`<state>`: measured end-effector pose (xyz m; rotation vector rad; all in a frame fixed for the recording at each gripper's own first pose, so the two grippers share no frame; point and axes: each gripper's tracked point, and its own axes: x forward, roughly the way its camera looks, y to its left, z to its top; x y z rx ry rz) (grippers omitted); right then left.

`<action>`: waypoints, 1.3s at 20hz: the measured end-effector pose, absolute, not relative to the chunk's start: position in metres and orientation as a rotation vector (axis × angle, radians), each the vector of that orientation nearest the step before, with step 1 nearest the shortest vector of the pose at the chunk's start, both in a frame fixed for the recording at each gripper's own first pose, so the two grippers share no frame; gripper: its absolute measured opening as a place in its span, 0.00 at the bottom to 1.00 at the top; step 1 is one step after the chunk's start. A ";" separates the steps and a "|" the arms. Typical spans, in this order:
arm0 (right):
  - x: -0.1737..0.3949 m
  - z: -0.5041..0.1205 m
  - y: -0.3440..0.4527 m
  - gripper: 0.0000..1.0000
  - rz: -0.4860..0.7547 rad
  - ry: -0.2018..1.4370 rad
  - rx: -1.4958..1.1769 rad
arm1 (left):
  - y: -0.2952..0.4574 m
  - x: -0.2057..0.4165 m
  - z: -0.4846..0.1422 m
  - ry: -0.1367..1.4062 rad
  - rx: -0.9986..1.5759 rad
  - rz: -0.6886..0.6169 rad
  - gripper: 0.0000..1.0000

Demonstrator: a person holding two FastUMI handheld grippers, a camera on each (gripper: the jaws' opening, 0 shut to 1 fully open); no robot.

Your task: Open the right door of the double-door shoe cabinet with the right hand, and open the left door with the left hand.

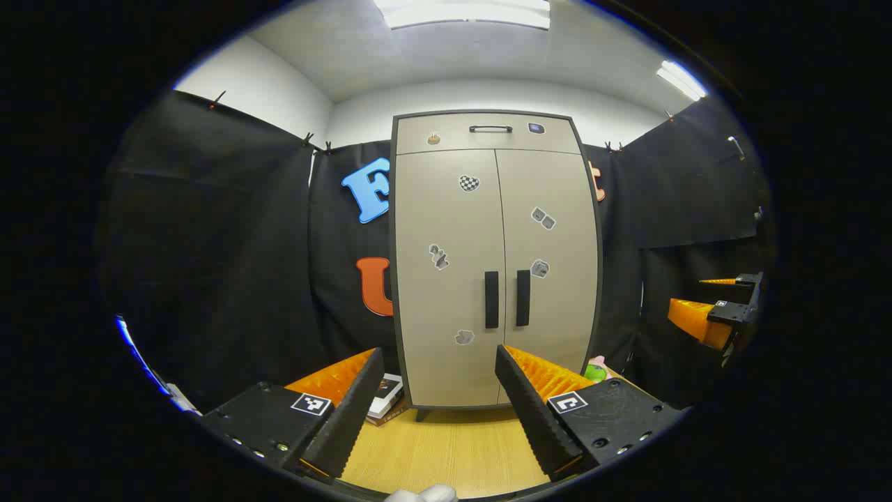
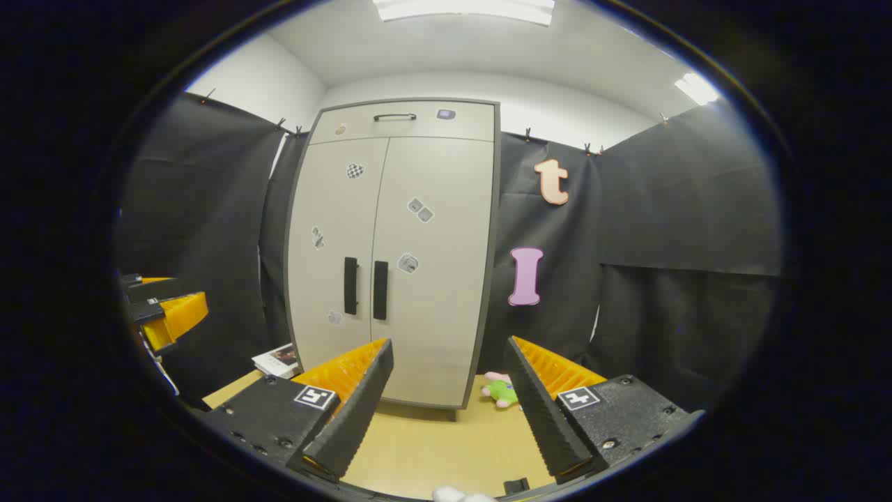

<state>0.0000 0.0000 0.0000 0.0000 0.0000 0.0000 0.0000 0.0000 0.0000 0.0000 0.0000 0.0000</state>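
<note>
The shoe cabinet [image 1: 488, 265] stood on the wooden floor [image 1: 453, 446] against the black cloth, both doors closed. The left gripper [image 1: 439, 411] and the right gripper [image 2: 449, 411] had their fingers spread apart, well away from it.

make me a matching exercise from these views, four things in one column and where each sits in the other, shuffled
Things:
1. horizontal handle
2. two vertical handles
3. green plush toy
4. books

Places:
A. on the floor at the shoe cabinet's left foot
B. on the top drawer front
C. on the floor at the cabinet's right foot
D. either side of the seam where the two shut doors meet

Pairs: 1-B, 2-D, 3-C, 4-A
</note>
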 end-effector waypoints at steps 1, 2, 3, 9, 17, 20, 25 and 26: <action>0.000 0.000 0.000 1.00 0.000 0.001 0.001 | 0.001 0.000 0.000 -0.001 0.002 0.001 0.97; 0.001 0.000 -0.002 1.00 -0.003 0.002 0.002 | 0.001 0.000 0.001 -0.003 0.007 0.004 0.97; 0.001 0.000 -0.001 1.00 -0.001 0.001 0.004 | 0.000 0.000 0.002 -0.005 0.011 0.005 0.97; 0.001 0.002 -0.001 1.00 -0.010 0.001 -0.005 | 0.000 0.000 -0.001 0.000 0.008 -0.005 0.97; 0.006 0.003 -0.005 1.00 -0.036 -0.009 -0.010 | 0.002 0.002 -0.001 -0.004 0.004 -0.007 0.97; 0.013 0.002 -0.003 1.00 -0.041 -0.003 -0.004 | 0.003 0.004 -0.003 -0.001 -0.001 -0.001 0.97; 0.040 0.000 0.009 1.00 -0.044 -0.003 -0.009 | 0.008 0.008 -0.007 0.006 0.002 0.017 0.97; 0.050 -0.001 0.015 1.00 -0.037 0.001 -0.007 | 0.012 0.008 -0.008 0.009 0.000 0.026 0.97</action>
